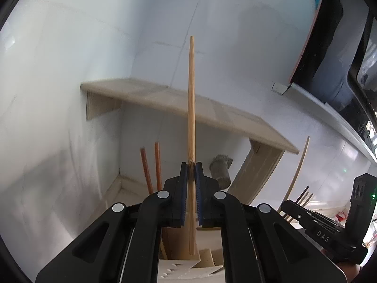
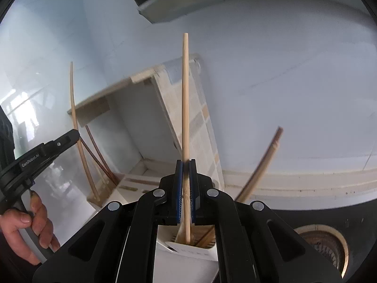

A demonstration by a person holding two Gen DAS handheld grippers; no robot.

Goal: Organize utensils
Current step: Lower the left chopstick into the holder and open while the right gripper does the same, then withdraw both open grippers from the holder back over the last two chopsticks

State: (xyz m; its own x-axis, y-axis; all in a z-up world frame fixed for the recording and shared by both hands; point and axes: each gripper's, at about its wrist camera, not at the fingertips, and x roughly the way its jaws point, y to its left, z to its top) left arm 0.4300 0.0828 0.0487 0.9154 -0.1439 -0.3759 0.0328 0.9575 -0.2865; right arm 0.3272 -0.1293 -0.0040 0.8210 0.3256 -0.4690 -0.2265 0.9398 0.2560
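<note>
Right wrist: right gripper pinched bamboo chopstick; left gripper likewise clamped another chopstick. Tip might catch white holder rim.

A home kitchen, by every sign on show. White glossy wall tiles ran into a corner, catching window light. A small pale wooden shelf stood against that wall on the counter, with a tiled side panel showing from the right wrist view. Chopsticks were everywhere: reddish-brown ones leaned in the corner, and pale bamboo ones stood in a white utensil holder on the counter. Down at the lower right sat a gas burner ring set in a black hob. Overhead, the grey edge of a range hood jutted out from the wall.
</note>
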